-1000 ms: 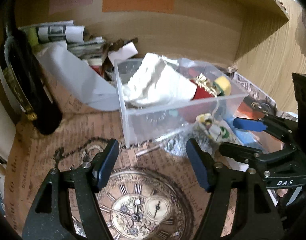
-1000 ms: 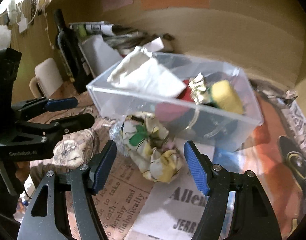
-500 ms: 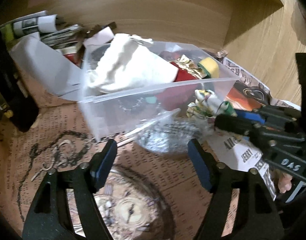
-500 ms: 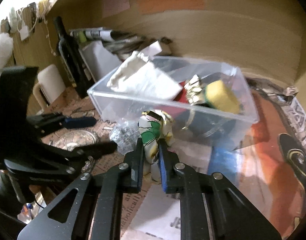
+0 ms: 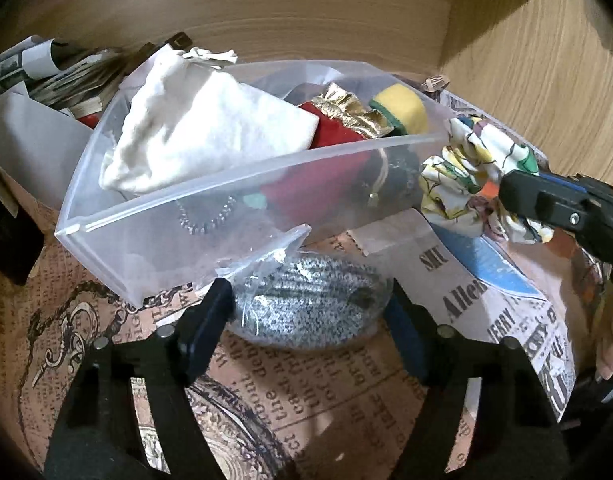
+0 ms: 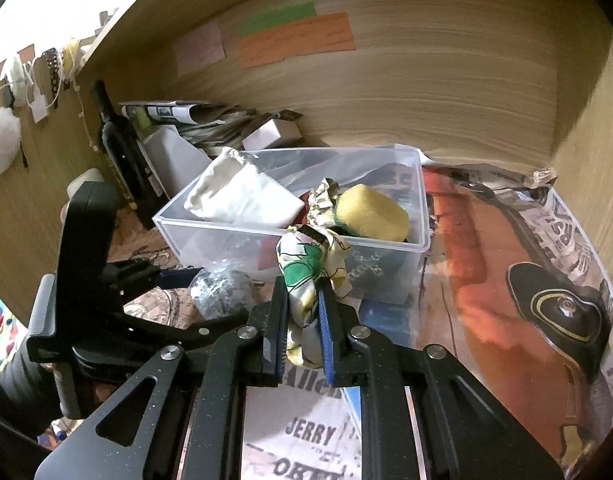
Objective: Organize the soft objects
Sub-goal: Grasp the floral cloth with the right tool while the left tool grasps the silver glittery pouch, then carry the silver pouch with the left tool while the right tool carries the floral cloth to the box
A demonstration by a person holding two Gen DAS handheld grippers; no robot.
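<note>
A clear plastic bin (image 5: pixel 210 200) (image 6: pixel 420 216) holds a white cloth pouch (image 5: pixel 198 136) (image 6: pixel 242 196), a red and gold pouch (image 5: pixel 346 116) and a yellow sponge (image 5: pixel 402 110) (image 6: pixel 370 210). My right gripper (image 6: pixel 302 300) is shut on a floral fabric scrunchie (image 6: pixel 302 272) (image 5: pixel 466 176) and holds it lifted just in front of the bin's near wall. My left gripper (image 5: pixel 306 304) is open, its fingers on either side of a grey knitted item in a clear bag (image 5: pixel 306 304) (image 6: pixel 222 288) lying against the bin.
A dark wine bottle (image 6: pixel 118 148) and stacked papers (image 6: pixel 194 120) stand left of the bin. Printed newspaper sheets (image 6: pixel 506 264) cover the desk. Wooden walls close in behind and to the right.
My right gripper closed on the scrunchie and lifted it off the desk. My left gripper moved forward until its open fingers flank the bagged knitted item.
</note>
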